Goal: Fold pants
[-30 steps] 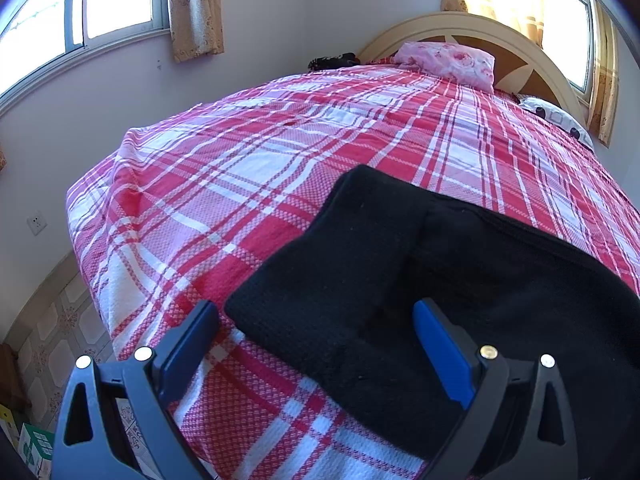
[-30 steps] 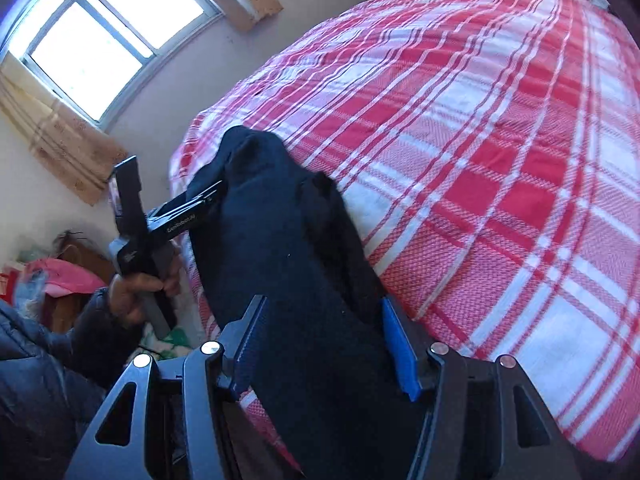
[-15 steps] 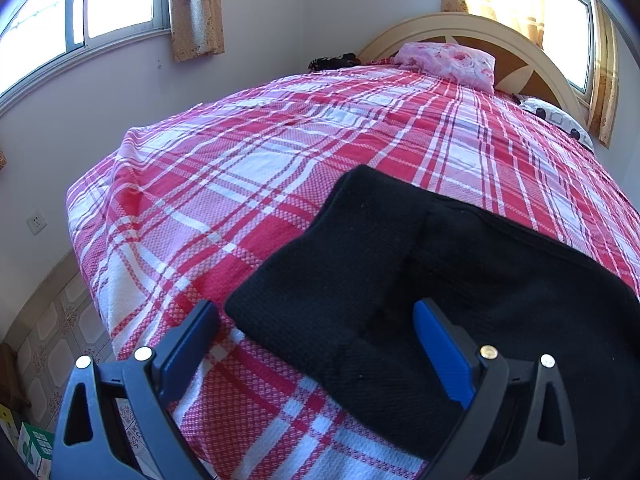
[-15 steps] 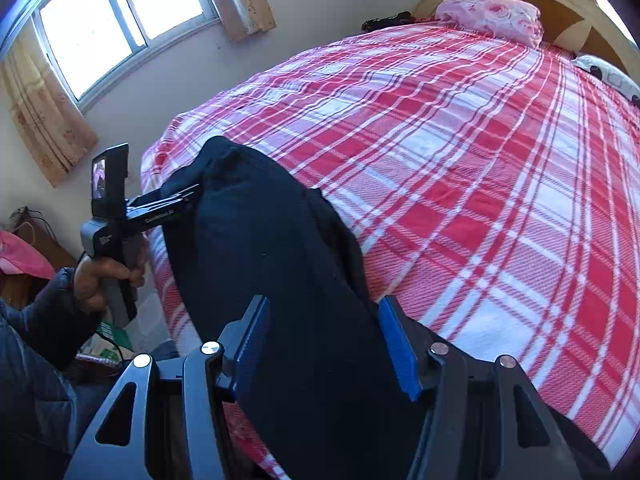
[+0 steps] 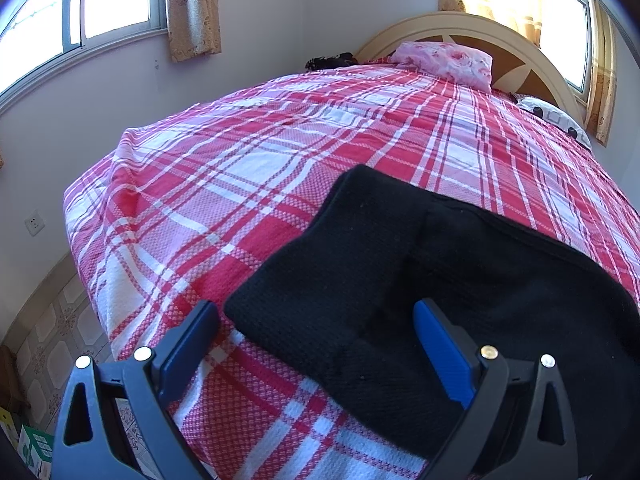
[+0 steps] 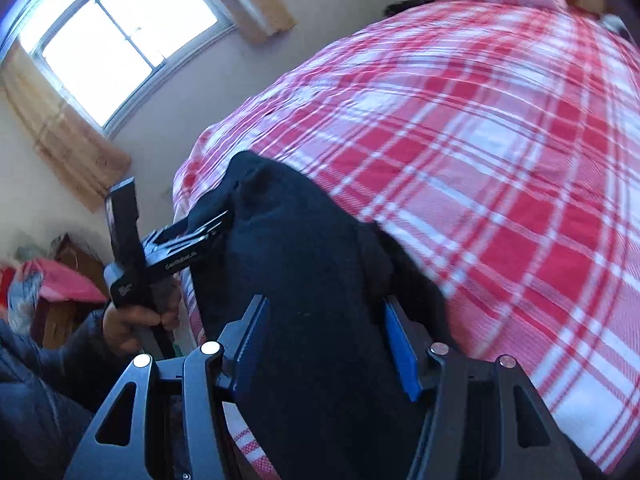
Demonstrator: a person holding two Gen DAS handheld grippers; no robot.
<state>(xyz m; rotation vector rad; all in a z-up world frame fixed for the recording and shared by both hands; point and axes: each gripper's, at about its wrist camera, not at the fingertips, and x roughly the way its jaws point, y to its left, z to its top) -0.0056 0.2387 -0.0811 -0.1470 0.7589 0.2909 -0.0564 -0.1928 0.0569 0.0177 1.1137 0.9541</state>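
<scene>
The black pants (image 5: 360, 280) lie folded on the red plaid bedspread (image 5: 240, 184) near the foot of the bed. My left gripper (image 5: 316, 344) is open, its jaws wide on either side of the pants' near left corner, one finger on the spread and one on the cloth. In the right wrist view the pants (image 6: 304, 264) run from between the jaws of my right gripper (image 6: 324, 340) out to the left gripper (image 6: 188, 248). The right gripper is open with cloth between its blue pads (image 6: 400, 344).
The bed's left edge drops to a tiled floor (image 5: 44, 340). A pink pillow (image 5: 444, 60) and the headboard (image 5: 472, 32) are at the far end. Windows (image 6: 120, 40) with curtains line the wall. Red cloth (image 6: 52, 284) is piled on furniture at the left.
The left gripper has stayed still. The right wrist view swings and blurs: the right gripper has been moving along the pants, cloth staying between its open jaws.
</scene>
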